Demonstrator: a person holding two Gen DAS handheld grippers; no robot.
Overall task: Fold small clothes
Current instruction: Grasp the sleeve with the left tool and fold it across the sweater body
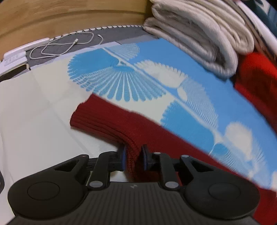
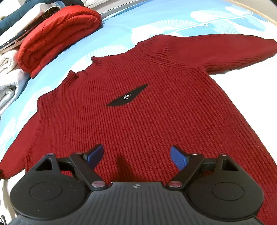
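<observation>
Bed [image 2: 155, 15] with blue-white sheet carries red knit sweater [image 2: 138, 112] flat, mid-bed. Left tool [image 1: 133, 159] pinched narrow on a sleeve edge; right tool [image 2: 136, 155] wide, over the hem. Risk: one-sided pull drags the body, bunching the knit.

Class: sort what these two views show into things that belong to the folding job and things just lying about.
Job: dark red sweater; left gripper, shut on its sleeve; right gripper, open.
Lying about: folded red jacket; cream blanket; white cable.
</observation>
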